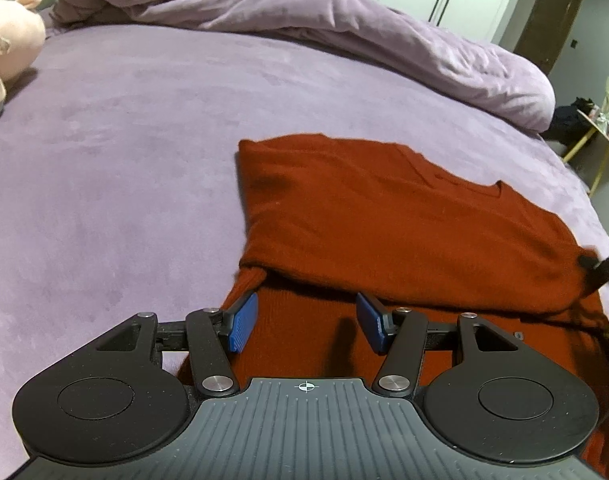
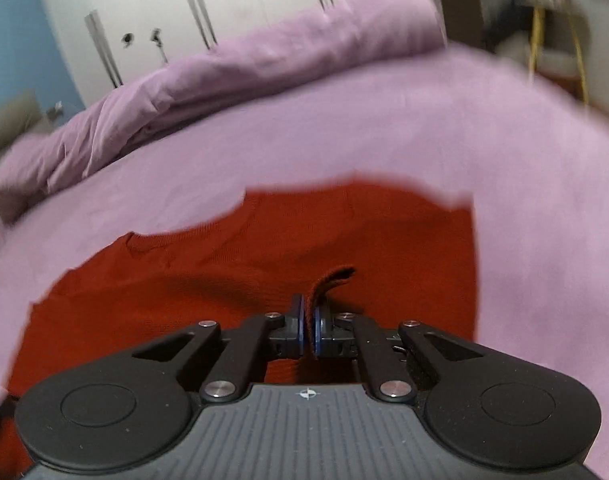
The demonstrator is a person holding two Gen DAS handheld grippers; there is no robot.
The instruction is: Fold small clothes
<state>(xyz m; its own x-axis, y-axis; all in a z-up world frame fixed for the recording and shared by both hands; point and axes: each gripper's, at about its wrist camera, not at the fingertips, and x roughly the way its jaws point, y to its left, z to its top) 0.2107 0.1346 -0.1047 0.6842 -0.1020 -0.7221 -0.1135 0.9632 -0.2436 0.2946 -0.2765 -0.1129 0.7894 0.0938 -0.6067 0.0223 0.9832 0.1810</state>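
Observation:
A rust-red knit garment (image 1: pixel 384 220) lies partly folded on the purple bed, one layer laid over another. My left gripper (image 1: pixel 306 322) hovers over its near edge, blue pads (image 1: pixel 244 320) spread apart, nothing pinched between them. At the far right of the left wrist view the dark tip of my right gripper (image 1: pixel 602 270) is at the garment's right edge. In the right wrist view, the right gripper (image 2: pixel 309 328) is shut on a thin fold of the red garment (image 2: pixel 264 248), a strip of cloth sticking up from between the pads.
The purple bedsheet (image 1: pixel 124 160) spreads left and behind. A rumpled purple duvet (image 1: pixel 304 12) lies along the far side. A pink plush toy (image 1: pixel 8 40) sits at the far left. A small yellow-legged side table (image 1: pixel 596 136) stands beyond the bed's right edge.

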